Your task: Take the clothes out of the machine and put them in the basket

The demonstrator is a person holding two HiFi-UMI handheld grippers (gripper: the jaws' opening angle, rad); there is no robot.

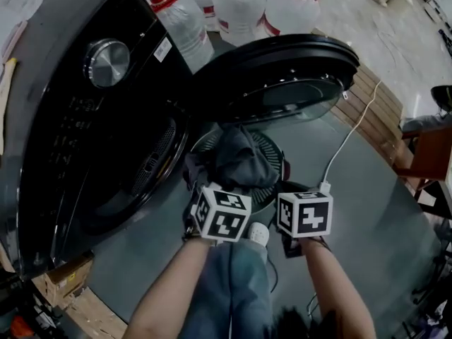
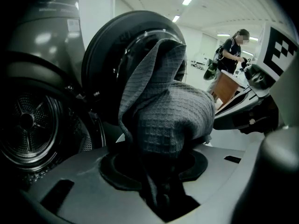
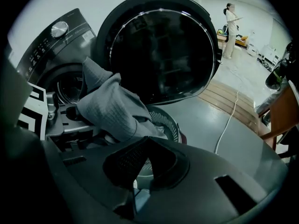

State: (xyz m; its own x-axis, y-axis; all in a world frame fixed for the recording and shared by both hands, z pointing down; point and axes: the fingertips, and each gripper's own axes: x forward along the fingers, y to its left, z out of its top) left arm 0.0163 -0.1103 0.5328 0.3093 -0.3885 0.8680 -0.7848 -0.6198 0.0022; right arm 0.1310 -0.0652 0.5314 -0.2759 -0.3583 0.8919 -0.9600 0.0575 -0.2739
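Far left of the head view, the washing machine (image 1: pixel 85 126) fills the frame, with its bottom and left side cut off by the edge. Its drum (image 2: pixel 28 120) shows properly only in the left gripper view, and even there part of it runs off-frame. The door (image 1: pixel 282 80) stands swung wide open, upper centre.

Now the left gripper (image 2: pixel 156 171): it's clamped on the grey cloth (image 2: pixel 163 111), with the pads buried in the folds and out of sight. The cloth stands up out of the jaws in a bunch, its long axis running up the frame and its peak pointing at the top of the door.

In the head view the cloth sits centre frame over the basket (image 1: pixel 274 154). It covers most of the basket, so only the slatted right rim shows. In the right gripper view the cloth slants from a point at upper left down to lower right, towards the rim. Whether it actually rests there is hard to say.

The right gripper (image 3: pixel 140 160) is just right of the left one, jaws pinched together with nothing in them.

Further right, a white cable (image 1: pixel 346 147) trails across the grey floor (image 1: pixel 367 217) from the wooden planks (image 1: pixel 381 104). Its lower end meets the top of the right gripper's marker cube, and where it goes from there is hidden.
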